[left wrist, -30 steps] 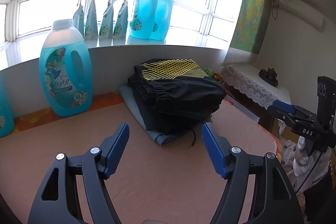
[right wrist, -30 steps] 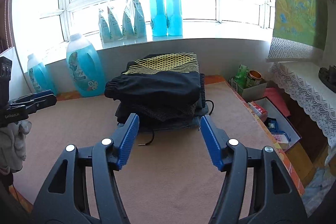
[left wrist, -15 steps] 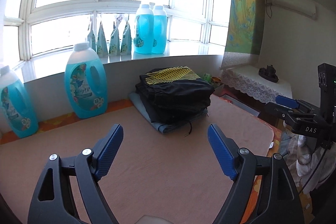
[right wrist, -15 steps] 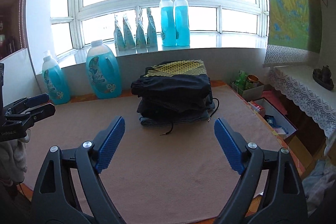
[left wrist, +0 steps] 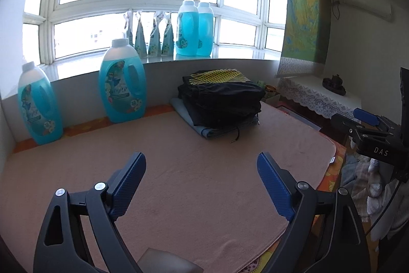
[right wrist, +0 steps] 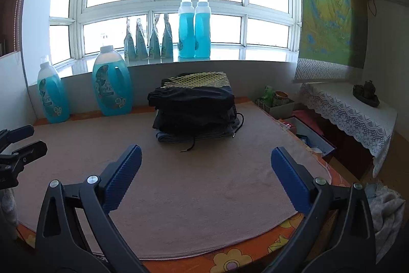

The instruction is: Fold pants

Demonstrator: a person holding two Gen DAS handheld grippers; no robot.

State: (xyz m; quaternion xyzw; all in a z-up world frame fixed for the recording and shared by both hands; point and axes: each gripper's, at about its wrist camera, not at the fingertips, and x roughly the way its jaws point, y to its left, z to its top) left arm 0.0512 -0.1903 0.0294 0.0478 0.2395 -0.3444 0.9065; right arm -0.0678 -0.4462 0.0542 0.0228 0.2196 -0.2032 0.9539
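A stack of folded pants (left wrist: 222, 104) lies at the back of the pink mat (left wrist: 179, 170), black pairs with a yellow mesh patch on top and a grey-blue pair underneath; a drawstring hangs off its front. It also shows in the right wrist view (right wrist: 194, 106). My left gripper (left wrist: 202, 175) is open and empty, held well back from the stack above the mat. My right gripper (right wrist: 205, 165) is open and empty, also back near the mat's front edge. Each gripper appears at the side of the other's view: the right one (left wrist: 368, 129) and the left one (right wrist: 18, 145).
Two blue detergent jugs (left wrist: 122, 83) stand on the table at the back left. Bottles and pouches (left wrist: 194, 30) line the window sill. A lace-covered side table (right wrist: 350, 104) and open boxes (right wrist: 306, 129) are at the right. Loose clothes (right wrist: 383, 206) lie below the table's right edge.
Both grippers have pulled back from the folded stack and opened wider. The stack has stayed in place.
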